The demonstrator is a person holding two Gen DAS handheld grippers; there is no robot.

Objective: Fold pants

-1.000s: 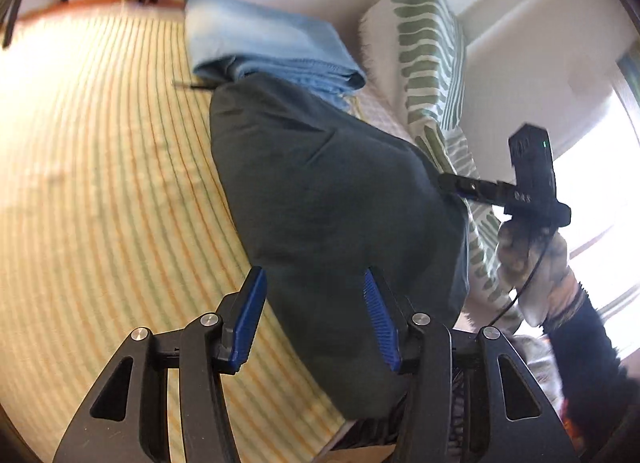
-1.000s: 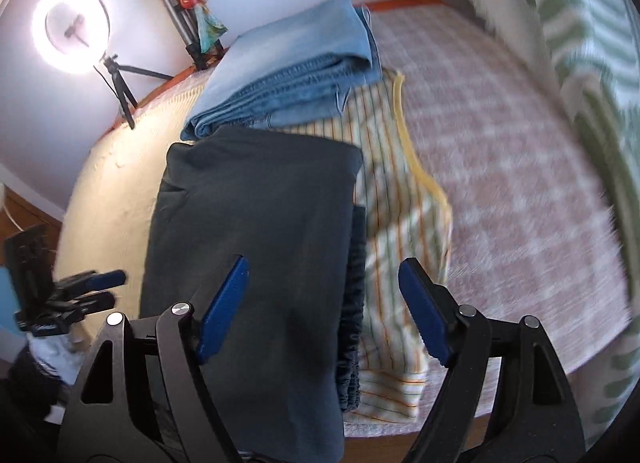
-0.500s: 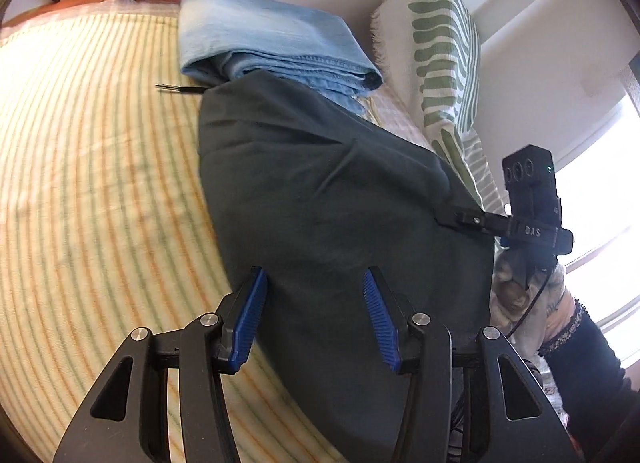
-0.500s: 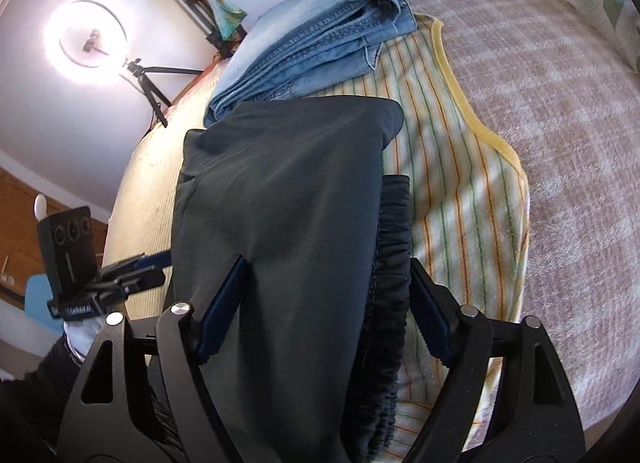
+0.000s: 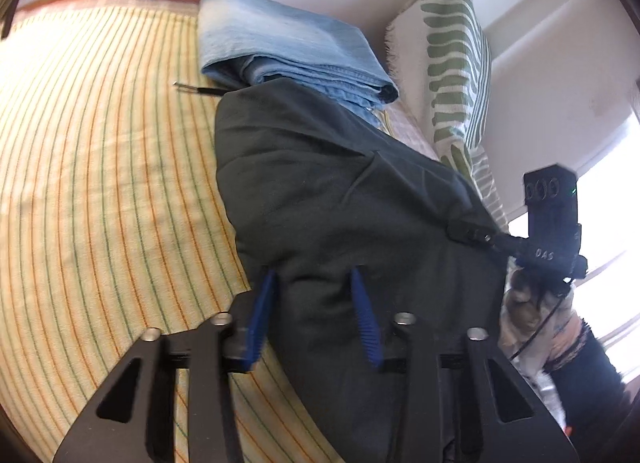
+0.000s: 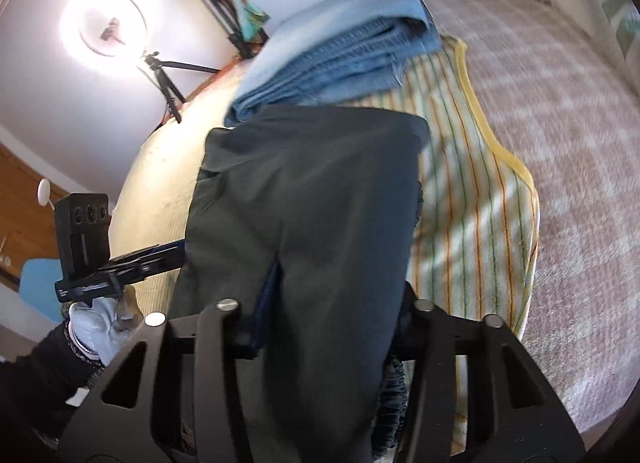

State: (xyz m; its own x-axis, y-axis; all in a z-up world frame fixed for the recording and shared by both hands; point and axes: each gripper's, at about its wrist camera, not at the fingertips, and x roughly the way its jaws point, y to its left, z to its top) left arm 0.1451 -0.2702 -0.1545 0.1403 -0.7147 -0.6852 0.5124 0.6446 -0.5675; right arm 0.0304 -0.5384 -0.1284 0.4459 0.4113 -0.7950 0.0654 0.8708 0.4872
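Note:
Dark grey-green pants [image 5: 328, 199] lie folded on a striped yellow blanket [image 5: 100, 183] on the bed. My left gripper [image 5: 314, 315] has its blue fingers around the pants' near left edge, with fabric bunched between them. My right gripper [image 6: 332, 303] is closing on the near right part of the pants [image 6: 312, 199]; the cloth drapes over its right finger and hides it. The right gripper also shows in the left wrist view [image 5: 468, 233], at the pants' right edge. The elastic waistband [image 6: 394, 395] shows underneath.
Folded blue jeans [image 5: 288, 51] lie just beyond the pants, also in the right wrist view [image 6: 340, 47]. A green-patterned pillow [image 5: 456, 59] leans at the right wall. A ring light on a tripod [image 6: 108, 27] stands past the bed. A checked bedspread [image 6: 560, 123] covers the right side.
Both grippers have moved in onto the near edge of the pants and narrowed their jaws around the fabric. The cloth has bunched and lifted at the near edge.

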